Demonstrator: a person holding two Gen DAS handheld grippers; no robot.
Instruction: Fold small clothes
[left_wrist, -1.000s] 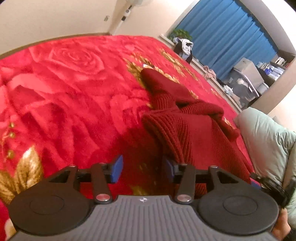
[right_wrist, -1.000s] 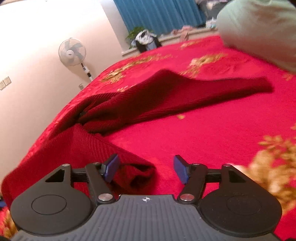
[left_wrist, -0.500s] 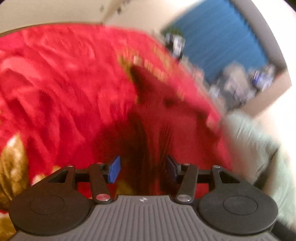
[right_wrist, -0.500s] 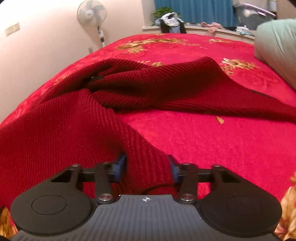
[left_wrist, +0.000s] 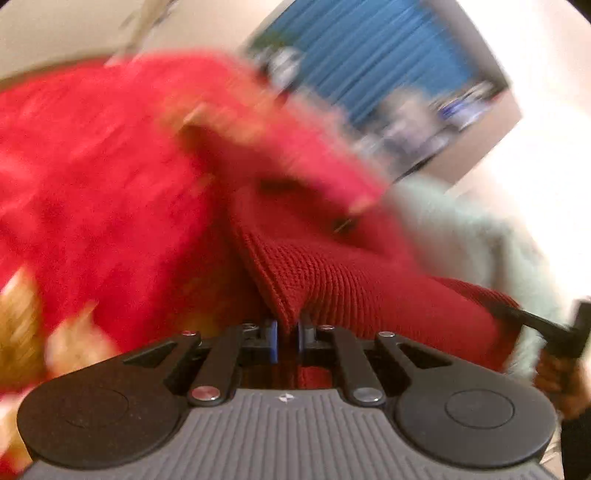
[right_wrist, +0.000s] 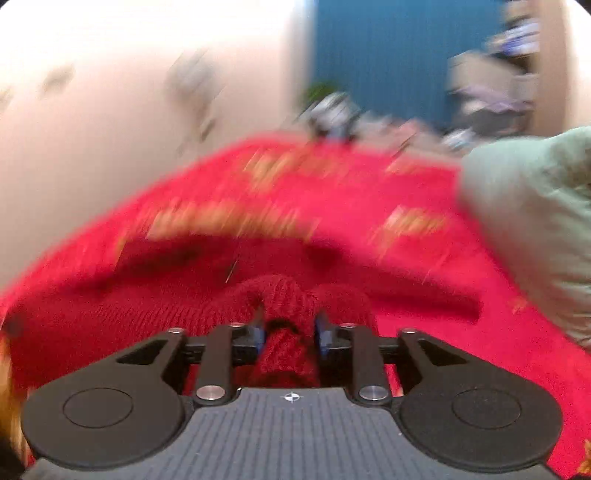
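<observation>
A dark red knitted sweater (left_wrist: 343, 280) lies on a red flowered bedspread (left_wrist: 92, 206). My left gripper (left_wrist: 287, 338) is shut on a folded edge of the sweater, which rises from between the blue pads. My right gripper (right_wrist: 289, 334) is shut on a bunched piece of the same sweater (right_wrist: 284, 295). The other gripper shows at the right edge of the left wrist view (left_wrist: 546, 328). Both views are blurred by motion.
A pale green pillow (right_wrist: 532, 221) lies on the bed at the right. Blue curtains (right_wrist: 388, 55) and cluttered shelves stand at the far wall. A cream wall (right_wrist: 92, 110) runs along the bed's left side.
Both grippers were open beside the sweater one second ago. Each has since closed on its knit edge, and both views now swing with motion blur.
</observation>
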